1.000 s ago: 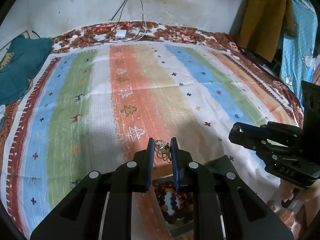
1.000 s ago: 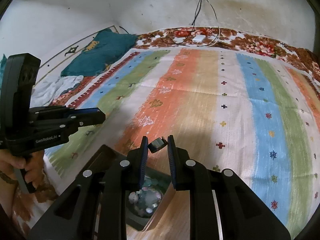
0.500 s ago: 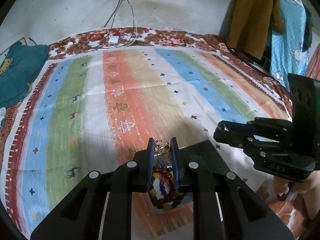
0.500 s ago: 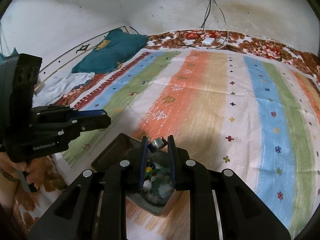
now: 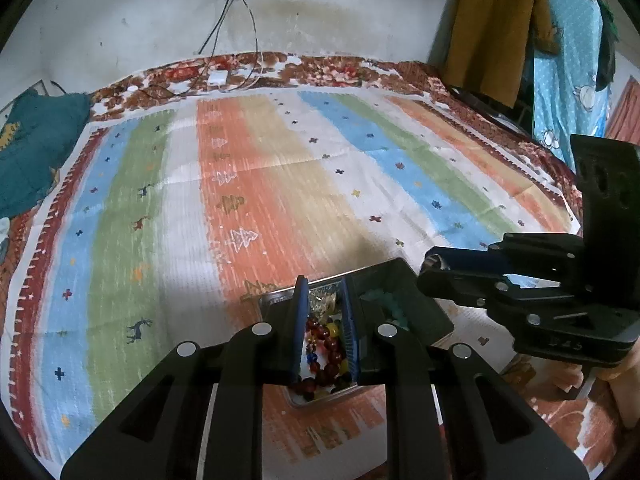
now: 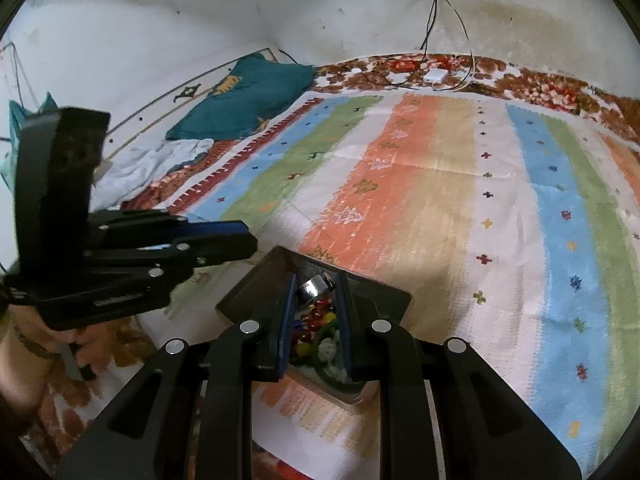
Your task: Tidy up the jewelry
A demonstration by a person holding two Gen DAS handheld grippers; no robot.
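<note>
Light was dim and cool, brightest on the white wall [image 5: 328,32]. Soft shadow pooled on the striped bedspread [image 5: 248,184] below that wall, and fisheye distortion bent both views' dark-vignetted edges.

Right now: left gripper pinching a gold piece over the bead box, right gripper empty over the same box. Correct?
Not quite. The right gripper isn't empty: the right wrist view shows a silver ring pinched between its fingers above the box. The rest holds: the left gripper pinches a gold piece over the beads.
</note>
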